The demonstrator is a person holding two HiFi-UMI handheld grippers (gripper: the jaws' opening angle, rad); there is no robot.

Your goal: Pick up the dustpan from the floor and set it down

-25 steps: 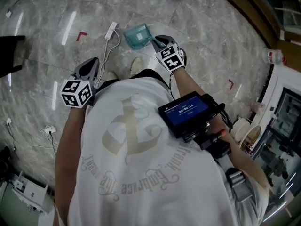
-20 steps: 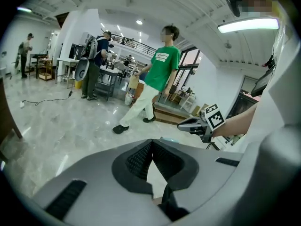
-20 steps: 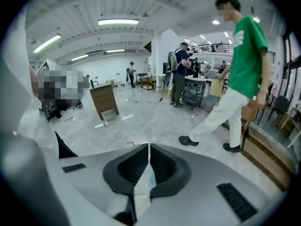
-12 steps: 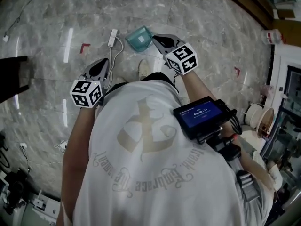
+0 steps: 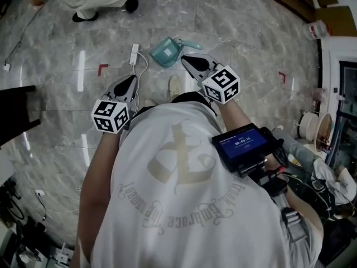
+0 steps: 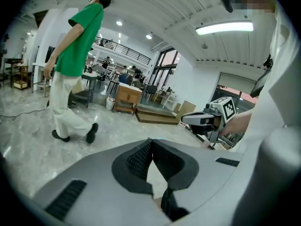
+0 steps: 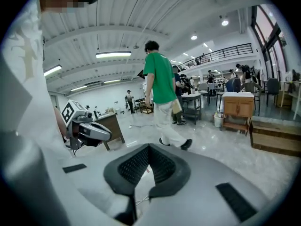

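The teal dustpan (image 5: 169,52) lies on the marble floor, its handle pointing right. My right gripper (image 5: 185,58) hovers just this side of the handle, apart from it. Its jaws are shut with nothing between them (image 7: 149,146). My left gripper (image 5: 132,78) hangs lower left of the dustpan, over the white cable, also shut and empty (image 6: 150,141). The dustpan shows in neither gripper view; each of those views shows the other gripper off to its side.
A white power strip (image 5: 134,53) with its cable lies left of the dustpan. Red tape marks (image 5: 101,69) dot the floor. A person in a green shirt (image 7: 162,93) walks past beyond. My shoe (image 5: 174,85) is below the dustpan. Wooden furniture (image 6: 127,100) stands farther off.
My right gripper has lifted off the dustpan's handle and drawn back, jaws closed on nothing. The dustpan stays on the floor. A walking person has come into the top of the head view.
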